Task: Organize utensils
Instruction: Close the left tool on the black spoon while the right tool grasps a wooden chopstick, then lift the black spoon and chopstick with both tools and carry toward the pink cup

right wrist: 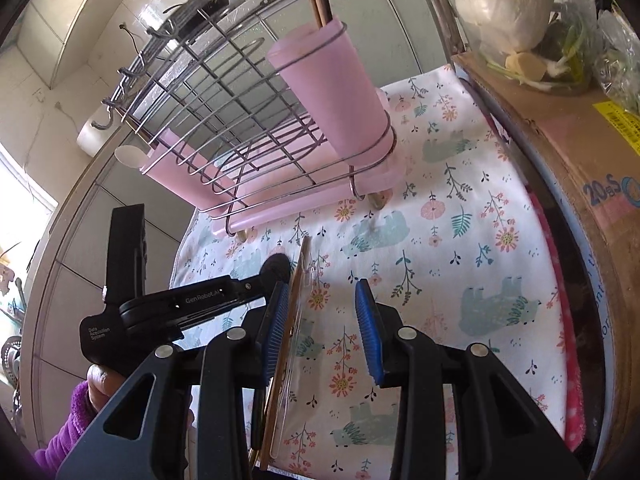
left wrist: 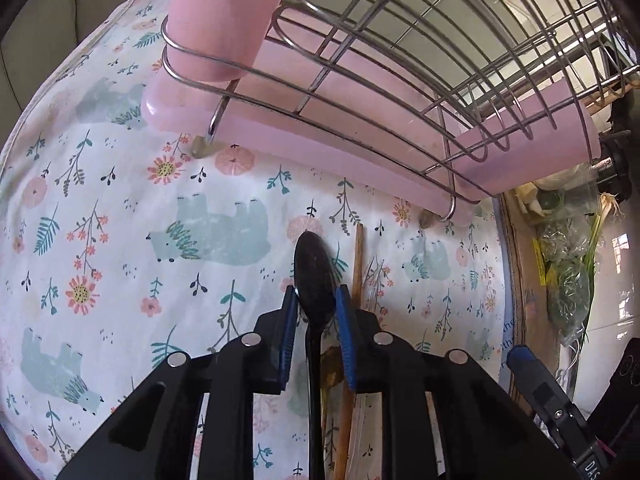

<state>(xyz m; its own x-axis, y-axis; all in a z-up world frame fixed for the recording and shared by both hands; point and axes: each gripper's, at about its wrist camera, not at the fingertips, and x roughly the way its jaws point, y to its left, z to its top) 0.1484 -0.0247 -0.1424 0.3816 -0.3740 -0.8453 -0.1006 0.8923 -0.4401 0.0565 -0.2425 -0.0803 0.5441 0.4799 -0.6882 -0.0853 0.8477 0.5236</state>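
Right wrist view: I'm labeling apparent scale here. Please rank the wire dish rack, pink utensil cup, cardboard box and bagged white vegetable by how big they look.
Largest to smallest:
1. Wire dish rack
2. Cardboard box, though partly cut off, so its rank against the rack is unsure
3. Pink utensil cup
4. Bagged white vegetable, close to the cup; nearly alike

We see both tongs, left (left wrist: 316,304) and right (right wrist: 322,324), with black angular bodies, ribbed blue pads (right wrist: 370,332) and round silver screws. White "GenRobot.AI" lettering on the left unit, left-centre frame. Purple fuzzy sleeve (right wrist: 68,428) plus bare skin lower left.
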